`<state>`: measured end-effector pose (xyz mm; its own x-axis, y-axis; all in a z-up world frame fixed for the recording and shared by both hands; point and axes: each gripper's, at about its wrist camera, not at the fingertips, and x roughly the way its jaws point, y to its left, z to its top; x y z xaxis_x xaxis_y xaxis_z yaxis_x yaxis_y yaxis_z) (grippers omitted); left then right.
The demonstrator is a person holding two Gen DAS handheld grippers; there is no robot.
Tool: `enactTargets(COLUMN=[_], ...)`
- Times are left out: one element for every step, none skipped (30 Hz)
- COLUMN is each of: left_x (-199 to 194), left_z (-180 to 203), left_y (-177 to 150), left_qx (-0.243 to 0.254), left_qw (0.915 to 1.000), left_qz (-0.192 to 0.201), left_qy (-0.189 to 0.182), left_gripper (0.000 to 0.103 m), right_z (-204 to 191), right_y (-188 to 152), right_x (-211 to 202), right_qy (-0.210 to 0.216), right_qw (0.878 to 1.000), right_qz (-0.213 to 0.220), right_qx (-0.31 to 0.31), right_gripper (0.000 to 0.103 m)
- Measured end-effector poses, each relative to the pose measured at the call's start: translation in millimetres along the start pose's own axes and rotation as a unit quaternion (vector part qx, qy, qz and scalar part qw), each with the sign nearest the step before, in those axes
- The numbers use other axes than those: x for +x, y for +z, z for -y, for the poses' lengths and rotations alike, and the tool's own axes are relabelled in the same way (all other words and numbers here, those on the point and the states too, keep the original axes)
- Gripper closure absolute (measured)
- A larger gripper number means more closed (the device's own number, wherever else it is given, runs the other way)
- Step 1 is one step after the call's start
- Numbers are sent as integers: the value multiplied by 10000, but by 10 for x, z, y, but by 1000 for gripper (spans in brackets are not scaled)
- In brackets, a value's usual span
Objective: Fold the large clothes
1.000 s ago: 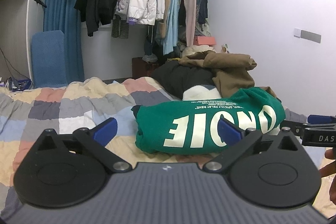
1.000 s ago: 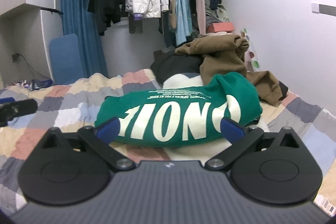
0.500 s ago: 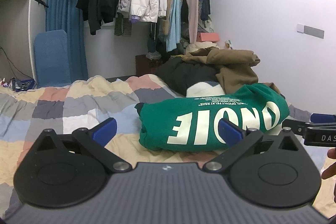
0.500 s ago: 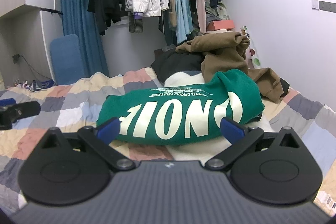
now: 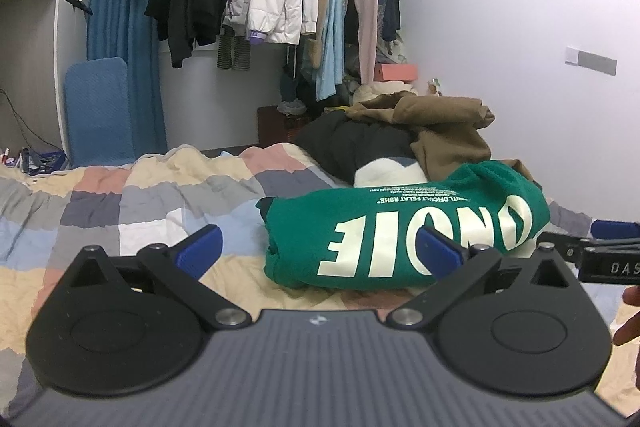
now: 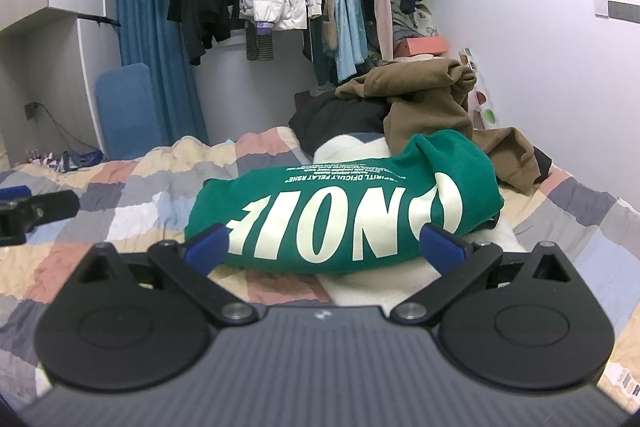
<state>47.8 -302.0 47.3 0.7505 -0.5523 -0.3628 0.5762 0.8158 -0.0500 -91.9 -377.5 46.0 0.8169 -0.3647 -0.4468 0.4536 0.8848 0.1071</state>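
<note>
The green sweatshirt [image 6: 344, 219] lies folded on the bed [image 6: 120, 203], long axis 9-to-3, dead ahead at 12 of the released, empty right claw [image 6: 324, 247]. From the equally spread left claw [image 5: 318, 249] it sits toward 1. Only the right view shows its whole right end.

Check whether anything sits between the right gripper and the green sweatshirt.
Nothing visible does. The right gripper is open and faces the green sweatshirt directly, with only quilt and a white garment lying low beneath the gap.
</note>
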Motion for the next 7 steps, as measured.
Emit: enactTargets(left_x=[-3,-10,-15,-13,-17,-14,-13], left_z=[-12,-14,-6,-7,-3,-2,-1], left_y=[3,2,0,-1,-1,-3,-5], left_qx=[-16,-20,-17,-14,-13,-14,-11], left_qw=[10000,10000,10000,10000,10000,10000,10000], left_qz=[15,27,29,20,18,18,17], left_qy=[2,21,41,42,34,29,31], left_gripper=[0,0,0,0,0,0,0], right_z=[3,8,6,13,7,7,13], right_y=[2,1,-1,-1,-4,-3,-3], right_x=[0,1,-1,4,-6,-7,-9], right_qy=[1,0,0,-4,-9,-7,-7], right_qw=[10000,10000,10000,10000,10000,10000,10000], right_qz=[3,4,0,-10,-10,-2,6], right_qx=[-3,-1,0,5,2,-1,-5], right_gripper=[0,0,0,0,0,0,0])
